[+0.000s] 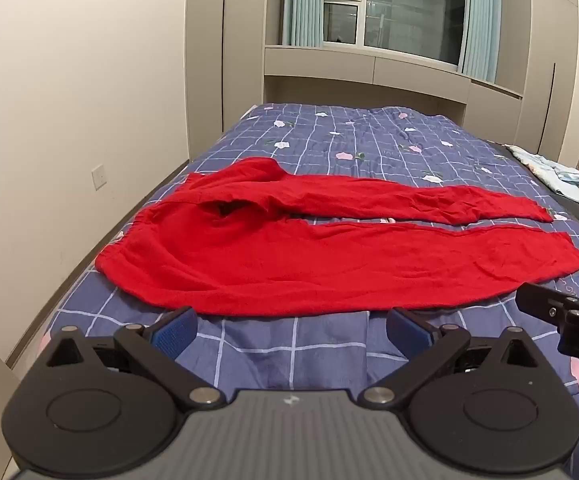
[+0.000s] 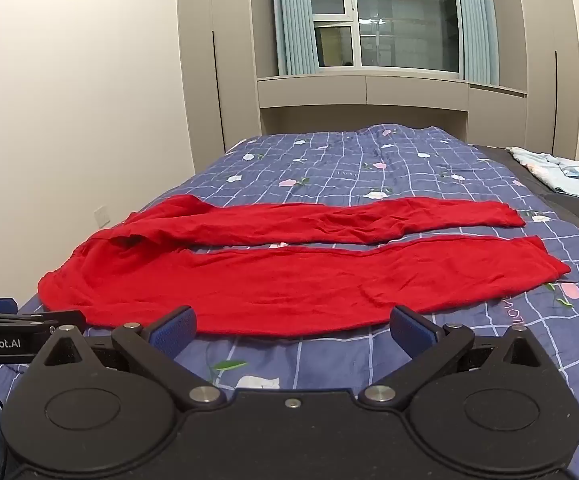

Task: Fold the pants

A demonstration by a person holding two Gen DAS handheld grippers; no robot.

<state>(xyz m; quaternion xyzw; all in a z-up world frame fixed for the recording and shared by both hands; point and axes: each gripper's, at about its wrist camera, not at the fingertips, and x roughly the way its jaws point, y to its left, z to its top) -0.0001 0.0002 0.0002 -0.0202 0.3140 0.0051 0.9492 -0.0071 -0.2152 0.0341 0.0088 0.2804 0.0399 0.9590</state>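
Observation:
Red pants [image 1: 289, 264] lie spread flat across the bed, waistband at the left, both legs running to the right with a narrow gap between them. They also show in the right wrist view [image 2: 273, 284]. The far hip part is rumpled and folded over. My left gripper [image 1: 291, 330] is open and empty, just short of the pants' near edge. My right gripper [image 2: 293, 330] is open and empty, also just before the near edge. The right gripper's side shows at the right of the left wrist view [image 1: 561, 312].
The bed has a blue checked quilt [image 1: 369, 140] with flower prints. A light blue blanket [image 1: 557, 172] lies crumpled at the far right. A white wall [image 1: 69, 100] and floor gap run along the bed's left side. A window and cabinets stand beyond the bed.

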